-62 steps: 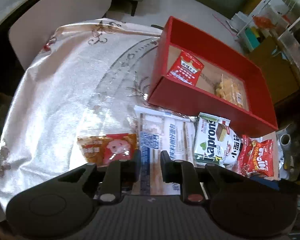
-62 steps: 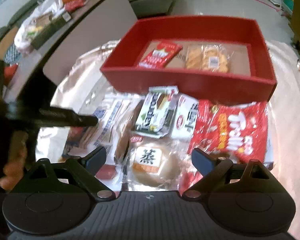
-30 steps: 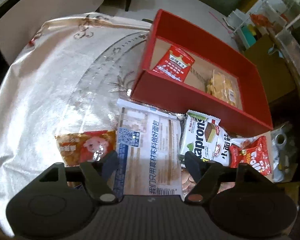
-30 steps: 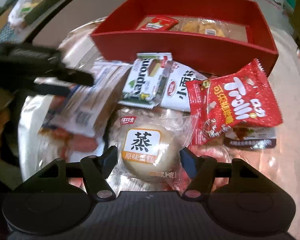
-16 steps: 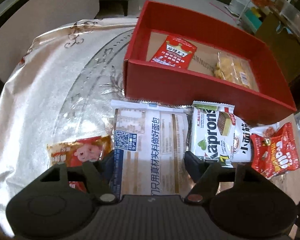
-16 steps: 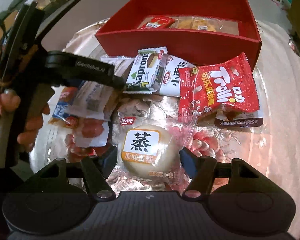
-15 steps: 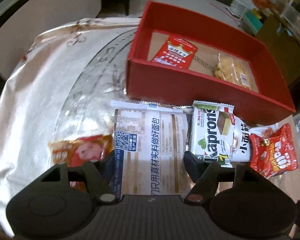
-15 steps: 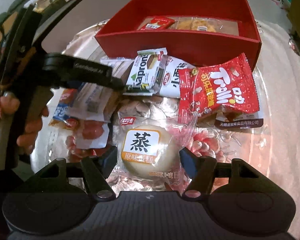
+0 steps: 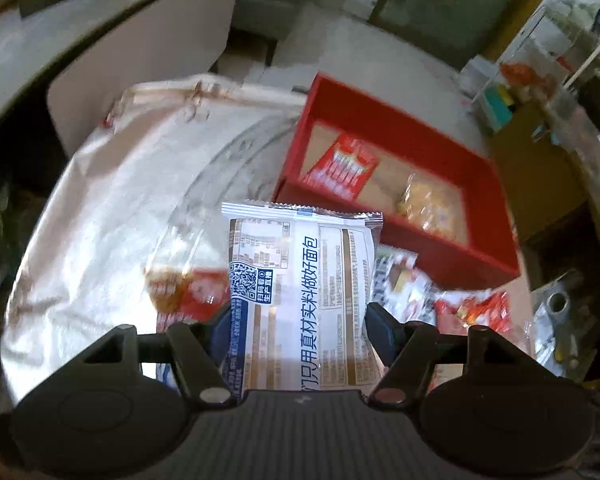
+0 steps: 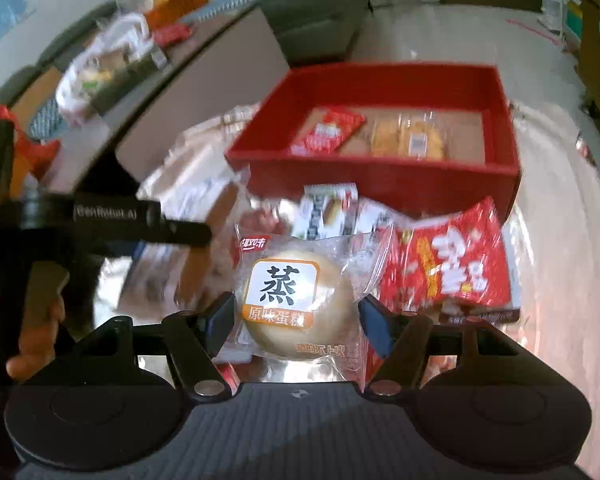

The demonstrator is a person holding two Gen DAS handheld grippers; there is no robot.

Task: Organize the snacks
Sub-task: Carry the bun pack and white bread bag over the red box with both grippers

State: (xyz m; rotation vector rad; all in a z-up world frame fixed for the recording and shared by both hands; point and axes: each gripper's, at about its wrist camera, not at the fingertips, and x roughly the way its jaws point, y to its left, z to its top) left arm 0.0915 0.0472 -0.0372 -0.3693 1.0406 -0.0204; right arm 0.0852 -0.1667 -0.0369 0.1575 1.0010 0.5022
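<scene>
My left gripper (image 9: 300,320) is shut on a white bread packet (image 9: 300,280) with blue print and holds it above the table. My right gripper (image 10: 296,320) is shut on a clear-wrapped steamed cake (image 10: 296,300) and holds it lifted. The red box (image 9: 440,256) stands ahead to the right in the left wrist view and straight ahead in the right wrist view (image 10: 380,176). It holds a red packet (image 10: 328,130) and a yellow cracker pack (image 10: 410,138). The left gripper's body (image 10: 100,220) shows at left in the right wrist view.
On the shiny tablecloth (image 9: 120,220) lie a red-orange packet (image 9: 180,292), a green-white wafer pack (image 10: 330,210), a white packet and a red gummy bag (image 10: 448,256). A counter with bags (image 10: 100,68) runs at far left. Shelves (image 9: 560,60) stand at far right.
Both grippers have closed on their packets and lifted them off the table. The views rose and pulled back from the pile, and the background is blurred with motion.
</scene>
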